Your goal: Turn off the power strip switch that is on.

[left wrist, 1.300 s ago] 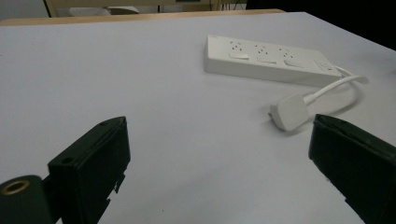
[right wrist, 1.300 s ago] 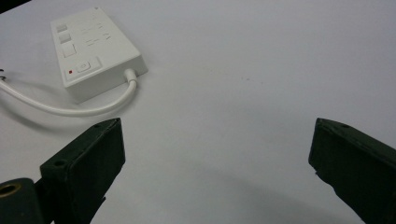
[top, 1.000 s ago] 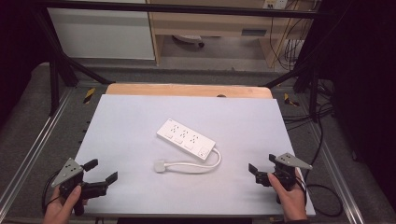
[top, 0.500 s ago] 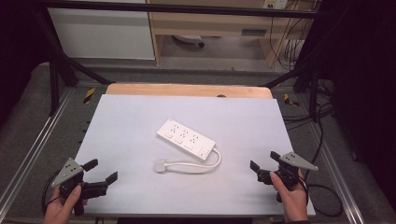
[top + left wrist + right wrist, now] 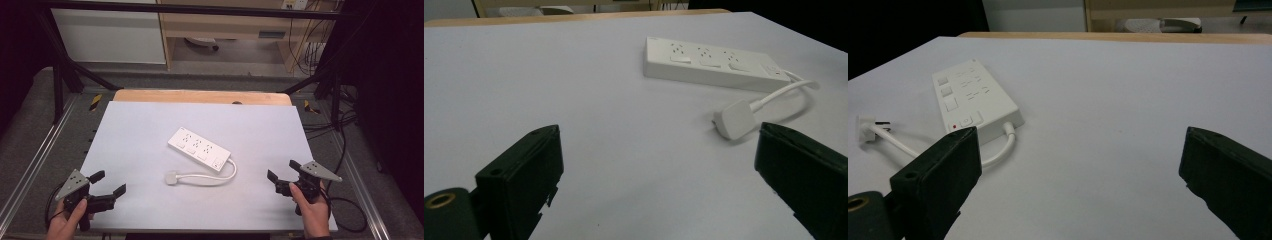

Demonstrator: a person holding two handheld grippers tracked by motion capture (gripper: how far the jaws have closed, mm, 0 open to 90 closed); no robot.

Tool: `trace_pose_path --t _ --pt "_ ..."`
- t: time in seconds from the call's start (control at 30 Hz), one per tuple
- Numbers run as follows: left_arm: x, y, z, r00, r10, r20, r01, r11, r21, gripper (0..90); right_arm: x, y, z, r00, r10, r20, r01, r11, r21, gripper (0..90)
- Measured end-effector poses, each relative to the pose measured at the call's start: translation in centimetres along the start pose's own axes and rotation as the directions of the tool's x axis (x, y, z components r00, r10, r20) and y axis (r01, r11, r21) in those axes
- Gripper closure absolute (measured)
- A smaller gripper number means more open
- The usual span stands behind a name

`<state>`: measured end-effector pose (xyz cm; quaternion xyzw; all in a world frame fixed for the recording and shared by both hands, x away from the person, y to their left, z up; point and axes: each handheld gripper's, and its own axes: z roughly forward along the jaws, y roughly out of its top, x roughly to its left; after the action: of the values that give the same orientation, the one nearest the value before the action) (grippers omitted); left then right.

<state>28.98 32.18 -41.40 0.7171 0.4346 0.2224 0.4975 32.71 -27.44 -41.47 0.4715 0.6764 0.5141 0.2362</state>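
High view overhead; gripper views low, both facing power strip (image 5: 199,148)

One white power strip (image 5: 199,149) lies on one table (image 5: 140,130), with one cord (image 5: 210,176) ending in one plug (image 5: 172,178). The strip carries three socket groups and three switches, plus what seems to be one small button by a red light (blurred in the right gripper view). Two grippers, left (image 5: 108,183) and right (image 5: 283,170), each with two jaws.
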Motion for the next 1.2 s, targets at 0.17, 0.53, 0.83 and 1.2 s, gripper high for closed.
trace_pose_path --t 0.17,0.53,0.83,1.2 --pt "0.0 0.0 0.0 1.0 -0.001 -0.001 0.001 1.0 0.001 5.3 0.3 0.5 0.0 1.0 -0.005 -0.001 0.005 1.0 0.002 4.1" --pt "0.0 0.0 0.0 1.0 -0.001 -0.002 0.001 1.0 0.004 5.3 0.8 1.1 0.6 0.9996 -0.02 -0.02 0.02 1.0 0.011 3.5" --pt "0.0 0.0 0.1 1.0 -0.004 -0.004 0.004 1.0 0.006 5.3 1.0 1.5 0.9 0.9992 -0.026 -0.03 0.026 1.0 0.013 3.1" --pt "0.0 -0.1 0.1 1.0 -0.003 -0.003 0.003 1.0 0.007 5.3 1.3 2.0 1.3 0.9989 -0.025 -0.04 0.025 1.0 0.016 2.9"
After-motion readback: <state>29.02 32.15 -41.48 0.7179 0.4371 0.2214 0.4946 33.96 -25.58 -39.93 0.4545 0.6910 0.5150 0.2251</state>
